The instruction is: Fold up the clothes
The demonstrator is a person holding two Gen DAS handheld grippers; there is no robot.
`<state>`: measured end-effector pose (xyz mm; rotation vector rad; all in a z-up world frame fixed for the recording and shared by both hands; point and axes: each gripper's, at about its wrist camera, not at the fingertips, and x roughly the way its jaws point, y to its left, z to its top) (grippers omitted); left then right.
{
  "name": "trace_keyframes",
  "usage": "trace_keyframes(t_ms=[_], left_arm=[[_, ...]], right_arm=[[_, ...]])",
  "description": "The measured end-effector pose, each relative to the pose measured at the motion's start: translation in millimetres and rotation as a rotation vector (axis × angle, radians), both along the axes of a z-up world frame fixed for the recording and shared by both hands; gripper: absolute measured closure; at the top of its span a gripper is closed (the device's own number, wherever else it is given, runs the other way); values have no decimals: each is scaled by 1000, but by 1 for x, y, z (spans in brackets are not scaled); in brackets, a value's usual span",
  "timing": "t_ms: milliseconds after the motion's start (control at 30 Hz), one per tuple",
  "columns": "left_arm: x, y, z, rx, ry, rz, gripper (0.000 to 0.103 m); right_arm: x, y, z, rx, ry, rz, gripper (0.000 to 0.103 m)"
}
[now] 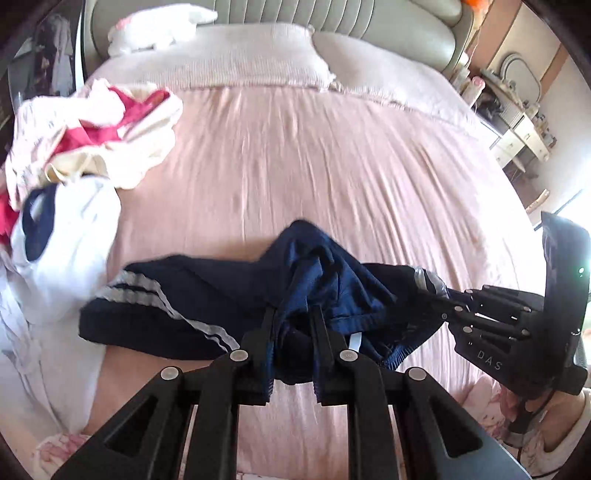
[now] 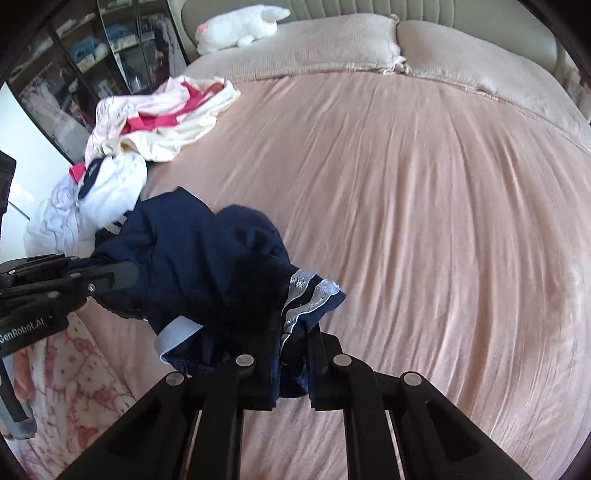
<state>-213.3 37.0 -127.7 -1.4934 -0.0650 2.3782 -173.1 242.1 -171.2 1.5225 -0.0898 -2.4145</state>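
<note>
While both grippers clamp its dark fabric, a pair of navy shorts (image 1: pixel 207 302) with pale side stripes hangs bunched between them over a pink bedsheet (image 1: pixel 314 166). The left gripper (image 1: pixel 291 314) has its two black fingers pinched on a crumpled fold near the waistband, cloth spilling out on either side of them. The right gripper (image 1: pixel 436 295) comes in from the side in the left wrist view, its fingers closed on the striped edge of the same garment; its own camera shows the right gripper (image 2: pixel 295 332) biting the fabric just below the silver-white stripes (image 2: pixel 310 291). One leg of the shorts trails down to touch the sheet — the rest is lifted and twisted, a pale label (image 2: pixel 177 332) showing at the inside of the waist.

Beside the shorts, toward the left edge of the bed, lies a white shirt (image 1: pixel 70 229) with a navy collar, and beyond it a heap of cream, pink and red clothes (image 1: pixel 96 133). Two pillows (image 1: pixel 258 55) sit against the padded headboard (image 1: pixel 295 14) — a white plush toy (image 2: pixel 240 26) rests on the one nearer the wardrobe (image 2: pixel 92 62).
</note>
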Motion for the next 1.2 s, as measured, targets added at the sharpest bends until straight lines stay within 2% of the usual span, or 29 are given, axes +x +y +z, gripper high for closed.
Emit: trace_keyframes(t_ms=[133, 233, 300, 467, 533, 667, 733, 833, 900, 933, 1067, 1100, 1133, 1200], left_arm=[[3, 7, 19, -43, 36, -38, 89], [7, 10, 28, -9, 17, -69, 89], [16, 12, 42, 30, 33, -83, 89], [38, 20, 98, 135, 129, -128, 89], [45, 25, 122, 171, 172, -151, 90], [69, 34, 163, 228, 248, -199, 90], [80, 33, 175, 233, 273, -208, 90], [90, 21, 185, 265, 292, -197, 90], [94, 10, 191, 302, 299, -184, 90], [96, 7, 194, 303, 308, -176, 90], [97, 1, 197, 283, 318, -150, 89], [97, 1, 198, 293, 317, -151, 89], [98, 1, 199, 299, 320, -150, 89], [101, 3, 200, 308, 327, -154, 89]], right_arm=[[14, 11, 35, -26, 88, -31, 94], [25, 8, 55, 3, 187, -52, 94], [32, 7, 63, -4, 219, -73, 94], [37, 10, 66, -34, 165, -75, 90], [43, -1, 64, -22, 155, -24, 77], [59, -25, 61, -63, 152, 34, 65], [60, -34, 54, -12, 151, 7, 64], [52, -29, 47, 87, 150, -98, 64], [52, -20, 49, 95, 149, -139, 64], [54, -17, 52, 68, 146, -143, 64], [85, -2, 87, -258, 145, -63, 64], [95, -1, 98, -293, 167, -45, 61], [104, -4, 110, -303, 198, -25, 52], [121, -14, 129, -294, 249, 18, 44]])
